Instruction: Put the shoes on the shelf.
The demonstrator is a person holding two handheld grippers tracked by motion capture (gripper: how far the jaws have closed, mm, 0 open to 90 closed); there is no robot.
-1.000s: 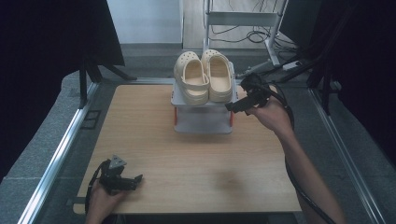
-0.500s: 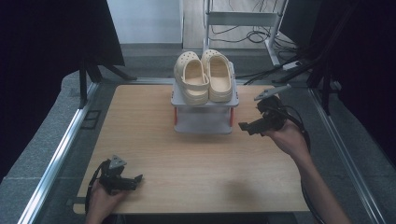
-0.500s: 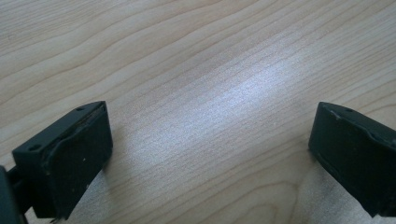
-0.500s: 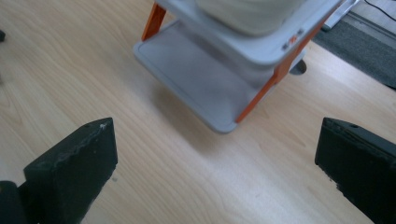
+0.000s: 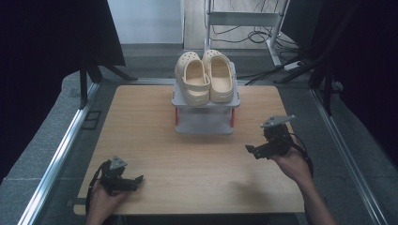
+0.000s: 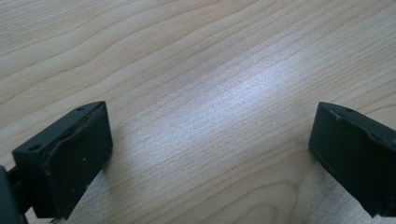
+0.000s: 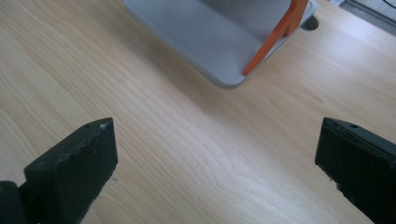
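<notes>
A pair of cream clogs [image 5: 205, 76] sits side by side on top of a small grey shelf rack [image 5: 204, 123] with orange legs, at the back middle of the wooden table [image 5: 187, 159]. My right gripper [image 5: 253, 151] is held low over the table to the right of the rack, open and holding nothing. In the right gripper view the rack's grey bottom tray [image 7: 210, 42] and one orange leg [image 7: 275, 39] lie ahead of the wide-apart jaws. My left gripper [image 5: 137, 180] rests near the front left edge, open, over bare wood [image 6: 210, 107].
Metal rails [image 5: 56, 159] run along the table's left and right sides. Beyond the far edge stand a white frame [image 5: 244, 18], cables on the floor and dark stands.
My right gripper has come away from the clogs on the rack, moving toward the front right and down to the table. The left gripper has stayed put.
</notes>
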